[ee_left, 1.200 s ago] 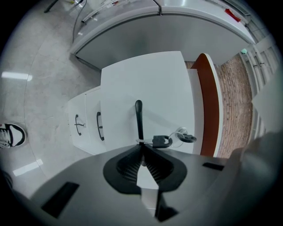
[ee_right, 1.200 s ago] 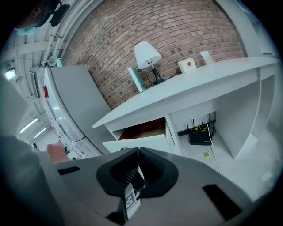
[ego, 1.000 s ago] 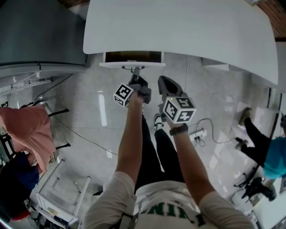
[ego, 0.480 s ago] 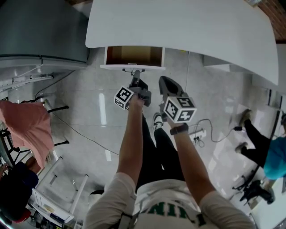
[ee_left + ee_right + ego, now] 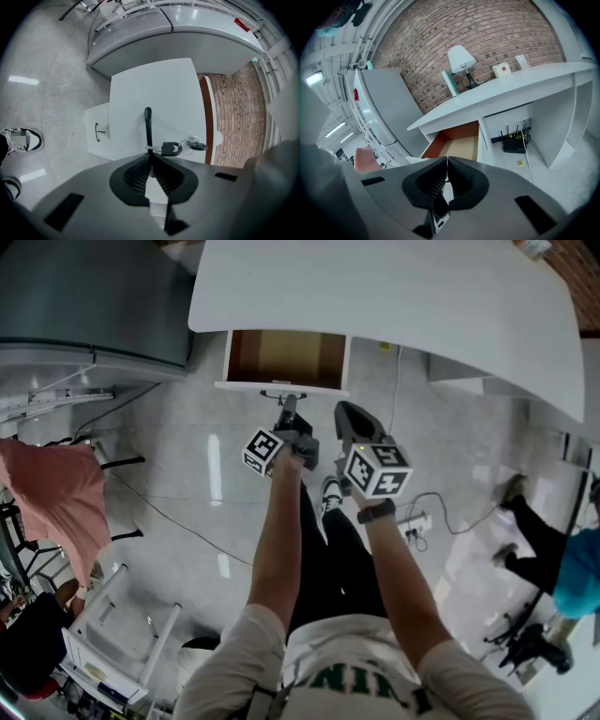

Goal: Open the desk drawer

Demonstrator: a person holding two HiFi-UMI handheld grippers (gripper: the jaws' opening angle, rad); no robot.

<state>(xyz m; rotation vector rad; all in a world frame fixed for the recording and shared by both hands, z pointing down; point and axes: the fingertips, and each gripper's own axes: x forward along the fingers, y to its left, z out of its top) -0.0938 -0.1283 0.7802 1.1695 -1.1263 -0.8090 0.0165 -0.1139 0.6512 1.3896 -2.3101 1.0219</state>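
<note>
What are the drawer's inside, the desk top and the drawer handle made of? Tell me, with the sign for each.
Drawer's inside: probably wood or wood-look board, matte; brown walls and a tan floor.
Desk top: likely painted or laminated board; smooth, even white with a soft sheen.
Drawer handle: a thin black bar, slightly glossy; metal or plastic, the look leaves it open.

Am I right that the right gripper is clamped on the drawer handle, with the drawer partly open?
Not quite: the left gripper is clamped on the drawer handle, as the left gripper view shows; the right gripper is shut on nothing. The drawer is partly open.
</note>
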